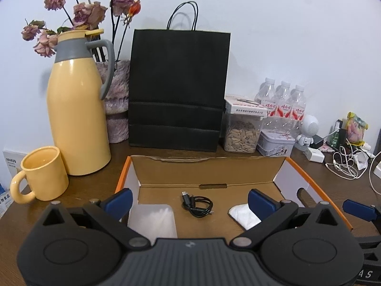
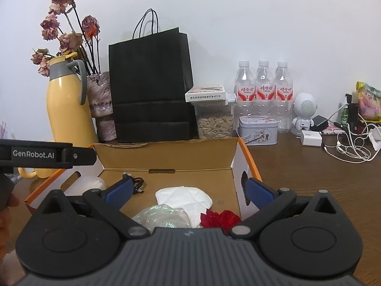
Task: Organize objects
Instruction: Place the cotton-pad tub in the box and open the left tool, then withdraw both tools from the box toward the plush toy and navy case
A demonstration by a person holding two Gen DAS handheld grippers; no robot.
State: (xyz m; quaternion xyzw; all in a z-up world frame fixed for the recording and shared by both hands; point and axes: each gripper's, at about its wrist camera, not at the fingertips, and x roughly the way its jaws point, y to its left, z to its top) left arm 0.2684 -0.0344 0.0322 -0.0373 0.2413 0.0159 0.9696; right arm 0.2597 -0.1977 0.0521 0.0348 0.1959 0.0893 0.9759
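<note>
Two grippers hover at the near edge of the box (image 1: 281, 166), left gripper (image 1: 189, 201) and right gripper (image 2: 188, 190) both spread wide, empty. Inside, left to right: pouch (image 1: 152, 219), cable (image 1: 196, 205), tissue (image 2: 183, 196), red flower (image 2: 220, 218). Judged between picks; next needs choosing one item and closing on it.

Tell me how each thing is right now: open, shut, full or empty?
Left gripper: open, holding nothing.
Right gripper: open, holding nothing.
Orange-edged cardboard box: lid open.
Black paper bag: standing upright.
Yellow mug: upright, looks empty.
Clear seed container: lid shut, partly full.
</note>
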